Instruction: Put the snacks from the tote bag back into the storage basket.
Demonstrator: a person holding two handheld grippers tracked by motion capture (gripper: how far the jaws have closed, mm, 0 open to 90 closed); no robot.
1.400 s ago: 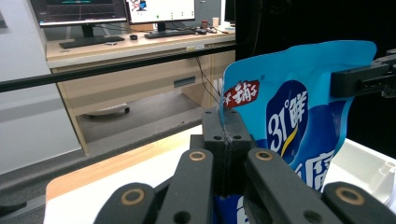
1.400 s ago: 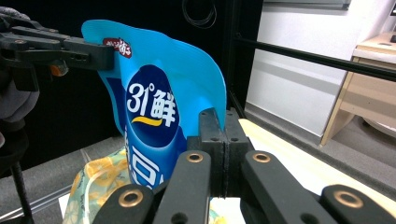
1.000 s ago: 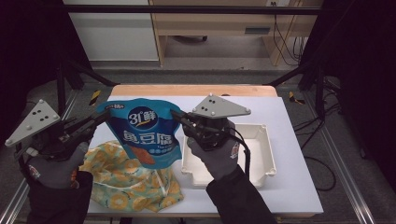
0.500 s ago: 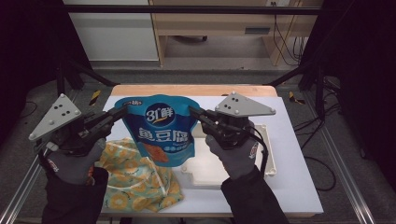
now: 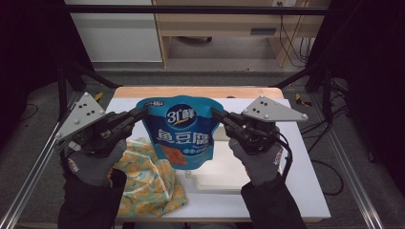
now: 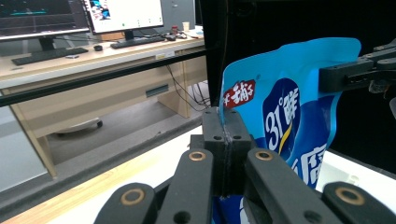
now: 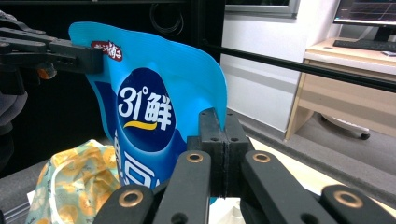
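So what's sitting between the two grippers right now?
The blue snack pouch hangs between them: the left gripper is clamped on one upper edge, the right gripper on the other, seen in the high view.

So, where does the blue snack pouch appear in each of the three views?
High view: blue snack pouch at centre, held up between both hand-held grippers.
Left gripper view: pouch right of centre, above the jaws.
Right gripper view: pouch left of centre.
Shared landmark: the white "31" logo.
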